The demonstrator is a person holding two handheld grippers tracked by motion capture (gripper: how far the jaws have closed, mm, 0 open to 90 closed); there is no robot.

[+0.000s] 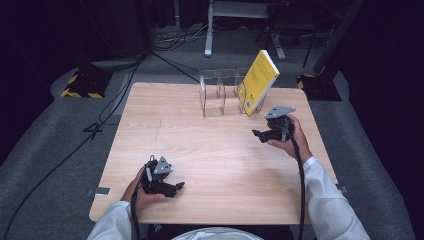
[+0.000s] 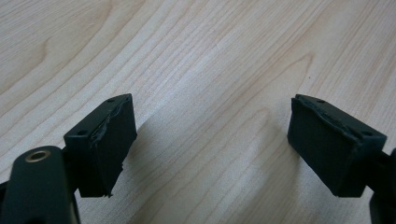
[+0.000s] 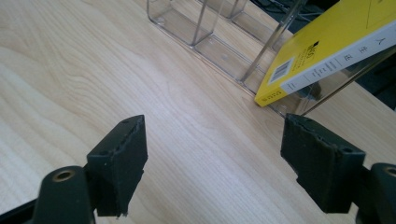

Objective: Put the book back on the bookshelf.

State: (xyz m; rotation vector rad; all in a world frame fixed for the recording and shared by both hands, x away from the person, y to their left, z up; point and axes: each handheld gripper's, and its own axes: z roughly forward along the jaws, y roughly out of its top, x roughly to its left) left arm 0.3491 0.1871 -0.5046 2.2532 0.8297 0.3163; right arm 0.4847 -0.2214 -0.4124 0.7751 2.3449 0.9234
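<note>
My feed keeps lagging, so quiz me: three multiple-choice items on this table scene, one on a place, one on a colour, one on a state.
1. Where does the yellow paperback book stand?
A. flat at the table's middle
B. leaning in the right end compartment of the clear plastic divided rack
C. between the left gripper's jaws

2. What colour is the book's cover?
A. yellow
B. red
C. blue

3. How do the jaws of the right gripper stand?
A. shut on the book
B. shut on nothing
C. open, with bare light wooden table between them

Key:
1 B, the high view shows it tilted in the rack's right end at the table's far edge.
2 A, the cover is yellow in the high view and the right gripper view.
3 C, the right gripper view shows a wide gap with wood grain through it.
</note>
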